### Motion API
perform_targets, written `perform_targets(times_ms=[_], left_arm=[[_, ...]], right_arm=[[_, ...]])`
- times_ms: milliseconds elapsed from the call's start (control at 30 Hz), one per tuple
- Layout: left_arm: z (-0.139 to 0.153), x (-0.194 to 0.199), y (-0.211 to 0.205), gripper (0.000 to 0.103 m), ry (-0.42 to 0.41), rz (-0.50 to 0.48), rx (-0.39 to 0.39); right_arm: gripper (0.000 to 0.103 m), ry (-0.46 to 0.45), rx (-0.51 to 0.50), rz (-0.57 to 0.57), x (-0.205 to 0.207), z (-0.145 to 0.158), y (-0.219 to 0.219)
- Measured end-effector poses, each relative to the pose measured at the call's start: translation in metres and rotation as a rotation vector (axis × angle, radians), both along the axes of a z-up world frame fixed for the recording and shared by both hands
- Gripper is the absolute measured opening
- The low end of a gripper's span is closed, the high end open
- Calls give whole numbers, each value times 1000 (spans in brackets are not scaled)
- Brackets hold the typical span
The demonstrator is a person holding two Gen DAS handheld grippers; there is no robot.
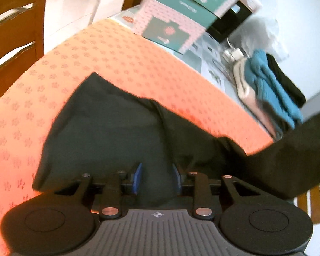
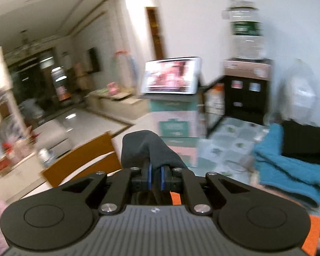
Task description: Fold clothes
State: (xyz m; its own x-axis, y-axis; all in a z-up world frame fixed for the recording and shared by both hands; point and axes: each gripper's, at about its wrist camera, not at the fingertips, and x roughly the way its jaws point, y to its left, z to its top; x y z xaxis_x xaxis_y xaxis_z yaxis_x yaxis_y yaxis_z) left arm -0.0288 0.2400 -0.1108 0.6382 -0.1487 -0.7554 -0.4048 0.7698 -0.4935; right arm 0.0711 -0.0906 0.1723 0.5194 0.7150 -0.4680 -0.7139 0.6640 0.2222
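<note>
The cloth (image 1: pixel 108 128) on the table is black. Under it, the tablecloth (image 1: pixel 121 64) is bright orange with rows of little darker flower shapes. Far on the right lies a pile of clothes: a blue knit one (image 1: pixel 273 85), a black one (image 1: pixel 285 79) and a pale pink one (image 1: pixel 247 93). The boxes (image 1: pixel 181 12) at the far side are teal with a pink and white dotted pattern. The chair (image 1: pixel 12 40) on the left is brown wood. Both grippers are black with blue pads (image 1: pixel 137 179).

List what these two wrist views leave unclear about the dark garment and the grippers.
- Left wrist view: the dark garment runs under the left gripper, so its near edge is hidden.
- Left wrist view: its raised strip leaves the right edge.
- Right wrist view: the right gripper pinches a bunched fold; motion blur hides which part.
</note>
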Motion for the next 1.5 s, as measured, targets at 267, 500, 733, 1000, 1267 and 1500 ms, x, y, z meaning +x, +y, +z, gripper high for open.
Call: perform_targets(times_ms=[267, 500, 733, 1000, 1267, 1500], left_arm=[[2, 31, -5, 34, 5, -20, -16], [6, 51, -30, 42, -4, -154, 43], [10, 62, -52, 42, 11, -277, 196], [11, 61, -53, 42, 23, -261, 241], [14, 75, -51, 42, 25, -229, 261], [16, 97, -67, 42, 7, -272, 257]], right_arm=[[9, 115, 8, -378, 41, -50, -68], [9, 238, -27, -583, 57, -117, -121], [9, 273, -4, -703, 60, -149, -158], [9, 279, -47, -803, 52, -169, -189], [9, 284, -71, -869, 53, -188, -207], [10, 269, -213, -832, 58, -205, -200]])
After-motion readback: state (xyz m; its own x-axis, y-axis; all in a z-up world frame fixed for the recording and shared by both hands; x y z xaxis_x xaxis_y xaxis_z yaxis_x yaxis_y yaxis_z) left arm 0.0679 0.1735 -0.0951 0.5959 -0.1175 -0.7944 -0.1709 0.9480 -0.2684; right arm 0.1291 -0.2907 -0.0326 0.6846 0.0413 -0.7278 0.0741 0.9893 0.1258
